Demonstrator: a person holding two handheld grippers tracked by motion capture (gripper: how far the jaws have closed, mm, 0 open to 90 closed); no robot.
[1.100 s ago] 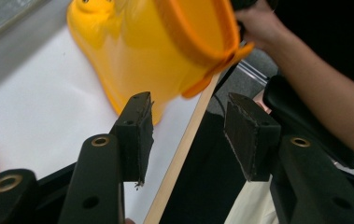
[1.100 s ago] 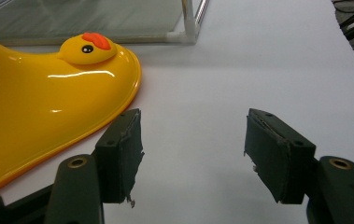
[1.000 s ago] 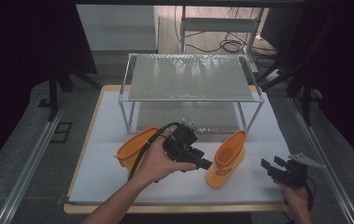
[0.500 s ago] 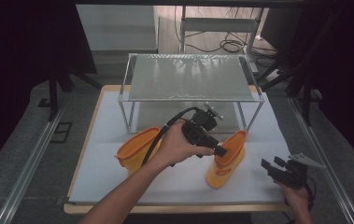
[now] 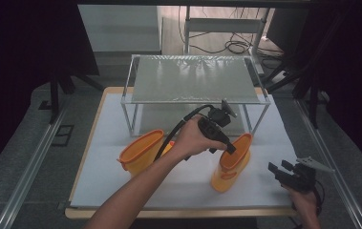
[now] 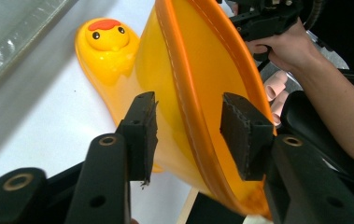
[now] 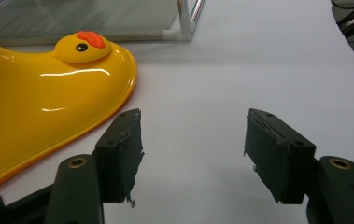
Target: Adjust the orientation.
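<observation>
Left gripper [image 5: 229,149], jaws just closing yet still spread, straddles the rim of the upright yellow boot [image 5: 231,164] at the white board's [image 5: 111,119] four o'clock. Right gripper [image 5: 275,170], jaws spread and empty, rests at three o'clock of the boot.

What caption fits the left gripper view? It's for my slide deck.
Left gripper, jaws closing, straddles the orange rim of an upright yellow duck boot, not yet clamped.

Orange-yellow rain boots [image 5: 231,162], red-crested duck face [image 6: 104,35], white table mat [image 5: 283,129]
</observation>
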